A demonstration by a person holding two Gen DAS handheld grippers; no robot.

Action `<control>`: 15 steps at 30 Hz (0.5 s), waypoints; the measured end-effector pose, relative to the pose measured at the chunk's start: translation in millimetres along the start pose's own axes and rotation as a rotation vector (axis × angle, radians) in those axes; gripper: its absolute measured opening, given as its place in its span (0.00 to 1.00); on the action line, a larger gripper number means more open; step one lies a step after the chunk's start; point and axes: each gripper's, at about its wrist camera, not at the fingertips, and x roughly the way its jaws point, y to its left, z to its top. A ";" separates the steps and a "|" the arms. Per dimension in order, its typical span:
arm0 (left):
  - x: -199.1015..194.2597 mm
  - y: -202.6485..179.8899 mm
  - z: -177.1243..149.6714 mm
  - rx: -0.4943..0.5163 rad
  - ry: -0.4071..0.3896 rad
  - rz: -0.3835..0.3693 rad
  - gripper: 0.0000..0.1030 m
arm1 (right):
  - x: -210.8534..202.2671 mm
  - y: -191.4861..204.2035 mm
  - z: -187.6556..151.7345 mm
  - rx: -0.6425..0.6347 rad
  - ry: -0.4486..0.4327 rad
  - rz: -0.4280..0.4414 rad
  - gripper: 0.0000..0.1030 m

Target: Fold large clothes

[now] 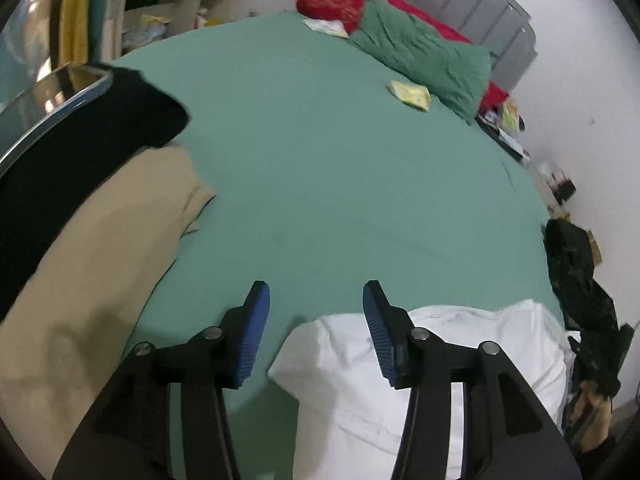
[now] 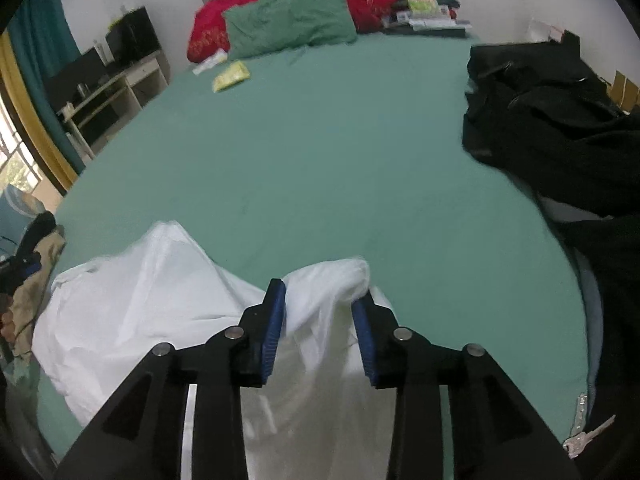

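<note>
White garment (image 2: 132, 312) rumpled on green bed (image 2: 320, 160), left gripper (image 1: 316, 332) released, right gripper (image 2: 320, 328) loosened around a fold.

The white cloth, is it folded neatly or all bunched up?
Bunched up. The white cloth lies in rumpled humps on the green sheet, not flat.

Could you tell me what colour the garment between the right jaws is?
White garment; clearest in the right wrist view.

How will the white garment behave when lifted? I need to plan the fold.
The white garment is probably floppy: it lies in soft creases and humps on the green sheet. It seems thin and light, as a fold bunches up between the right hand-held gripper's open jaws. It will likely sag unless held at two points.
</note>
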 end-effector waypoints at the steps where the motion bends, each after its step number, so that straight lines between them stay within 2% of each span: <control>1: -5.4 -1.6 -5.9 0.001 -0.001 0.000 0.49 | -12.7 -4.5 -3.5 0.018 -0.031 -0.010 0.43; 2: -9.2 -3.5 -10.8 0.005 0.001 -0.003 0.49 | -18.9 -6.3 -4.4 0.034 -0.048 -0.021 0.49; 3: -14.1 -10.3 -21.8 0.025 0.020 -0.022 0.49 | -27.7 -9.7 -6.9 0.056 -0.067 -0.034 0.62; 4: -15.0 -15.2 -29.2 0.042 0.039 -0.040 0.49 | -39.1 -11.3 -11.0 0.071 -0.094 -0.040 0.66; 6: -14.3 -30.4 -52.5 0.086 0.114 -0.088 0.49 | -55.7 -6.0 -20.7 0.062 -0.114 0.000 0.66; 8: -12.3 -42.4 -73.1 0.124 0.177 -0.122 0.49 | -60.1 8.5 -33.9 0.021 -0.076 0.061 0.66; 10: -10.1 -48.7 -87.4 0.135 0.203 -0.158 0.49 | -56.4 23.1 -53.0 -0.010 -0.028 0.092 0.66; 12: -7.2 -50.0 -99.7 0.105 0.229 -0.187 0.49 | -46.2 24.3 -66.4 0.020 0.018 0.132 0.66; 13: -6.1 -48.9 -103.7 0.090 0.237 -0.187 0.49 | -38.9 23.7 -74.1 0.047 0.043 0.162 0.66; 15: -5.2 -48.0 -109.1 0.075 0.229 -0.172 0.49 | -25.7 23.8 -83.1 0.069 0.087 0.167 0.66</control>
